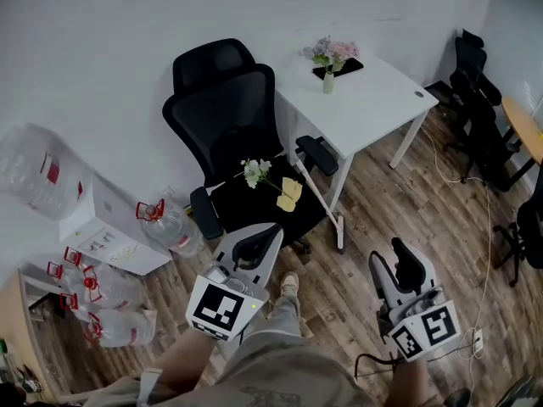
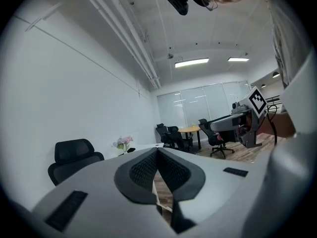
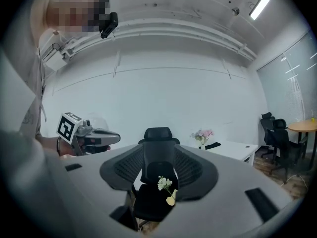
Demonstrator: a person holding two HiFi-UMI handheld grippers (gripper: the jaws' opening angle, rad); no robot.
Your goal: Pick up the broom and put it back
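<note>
No broom shows in any view. In the head view my left gripper (image 1: 260,244) is held low over the wood floor, pointing at the black office chair (image 1: 242,134). Its black pads (image 2: 143,170) meet at their tips with nothing between them (image 2: 157,152). My right gripper (image 1: 405,263) hangs to the right of it. The right gripper (image 3: 158,168) stands open and empty in its own view, and the chair (image 3: 157,150) shows through the gap between the fingers. Each gripper appears in the other's view: the right gripper (image 2: 250,117) and the left gripper (image 3: 88,137).
White flowers (image 1: 255,172) and a yellow object (image 1: 290,193) lie on the chair's seat. A white desk (image 1: 373,100) with a flower vase (image 1: 329,62) stands behind the chair. Several water bottles (image 1: 102,299) and a white box (image 1: 106,227) sit at the left wall. More chairs (image 1: 479,108) and cables (image 1: 475,185) are at the right.
</note>
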